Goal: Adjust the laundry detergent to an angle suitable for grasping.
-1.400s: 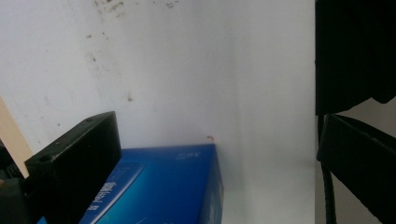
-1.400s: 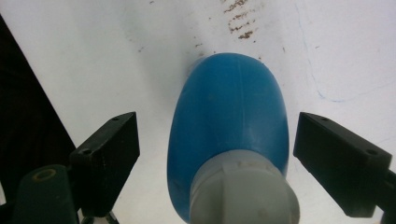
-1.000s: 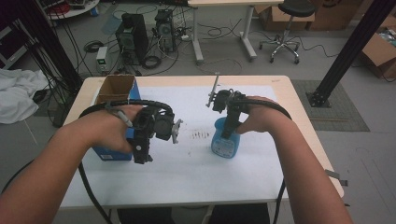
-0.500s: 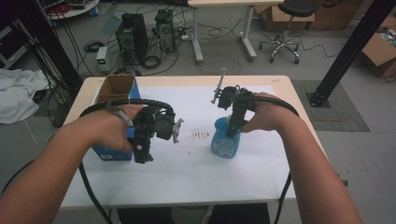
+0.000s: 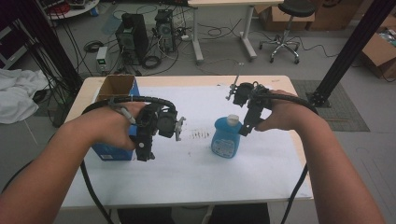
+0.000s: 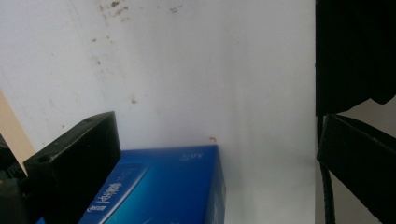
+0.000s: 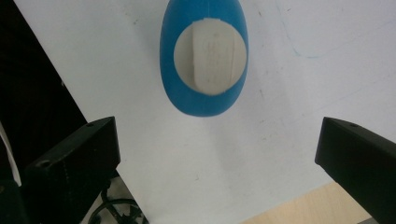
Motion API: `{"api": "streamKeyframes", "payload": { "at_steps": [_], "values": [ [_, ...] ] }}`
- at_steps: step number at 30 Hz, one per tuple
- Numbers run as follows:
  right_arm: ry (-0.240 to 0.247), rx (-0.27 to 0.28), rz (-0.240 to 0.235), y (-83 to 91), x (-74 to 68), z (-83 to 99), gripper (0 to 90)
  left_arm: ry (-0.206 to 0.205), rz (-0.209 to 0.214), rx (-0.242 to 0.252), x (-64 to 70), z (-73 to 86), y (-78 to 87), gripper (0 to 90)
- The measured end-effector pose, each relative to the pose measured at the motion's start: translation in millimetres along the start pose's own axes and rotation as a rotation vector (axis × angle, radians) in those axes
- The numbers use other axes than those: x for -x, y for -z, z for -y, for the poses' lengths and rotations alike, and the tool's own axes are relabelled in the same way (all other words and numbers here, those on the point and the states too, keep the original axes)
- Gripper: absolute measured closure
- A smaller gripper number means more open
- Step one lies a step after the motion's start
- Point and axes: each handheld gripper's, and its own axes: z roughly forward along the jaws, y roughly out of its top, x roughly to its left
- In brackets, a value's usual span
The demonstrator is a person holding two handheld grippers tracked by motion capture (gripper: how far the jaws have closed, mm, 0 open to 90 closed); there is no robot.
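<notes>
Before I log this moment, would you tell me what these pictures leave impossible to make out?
- Blue box: print blurred in the left gripper view; the bottom edge cuts it off.
- Box interior: too shadowed and small in the high view to tell its contents.
- Blue bottle: seen from above in the right gripper view, so no label shows; in the high view it is too small.

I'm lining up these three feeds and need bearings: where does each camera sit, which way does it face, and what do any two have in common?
High view: fixed above the person's side, looking forward and down on the table; both forearms, left claw and right claw show.
Left gripper view: rides the left claw, looking down at the blue box; its two black jaws stand apart.
Right gripper view: rides the right claw, looking straight down on the blue bottle; jaws wide apart.
Shared: the high and right gripper views both show the bottle.
</notes>
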Motion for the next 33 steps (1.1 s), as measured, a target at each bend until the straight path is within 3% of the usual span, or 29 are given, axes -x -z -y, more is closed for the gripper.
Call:
{"api": "streamKeyframes", "payload": {
  "at_steps": [5, 9, 20, 33],
  "values": [
    [0.011, 0.001, -0.012, 3.3, -2.1, 6.8, 0.0, -0.005, 0.001, -0.003, -0.8, -1.6, 1.3, 0.1],
    [0.064, 0.002, -0.011, 6.4, -13.0, 16.2, 0.0, -0.004, 0.000, 0.004, -1.1, -0.7, 2.1, 0.1],
    [0.118, 0.020, -0.042, 10.7, -28.6, 41.0, 0.0, 0.011, 0.011, 0.002, -5.6, -0.3, -0.1, 0.1],
    [0.154, 0.032, -0.045, 13.8, -30.1, 45.0, 0.0, 0.034, 0.009, 0.006, -15.0, -4.7, 5.7, 0.1]
  ]
}}
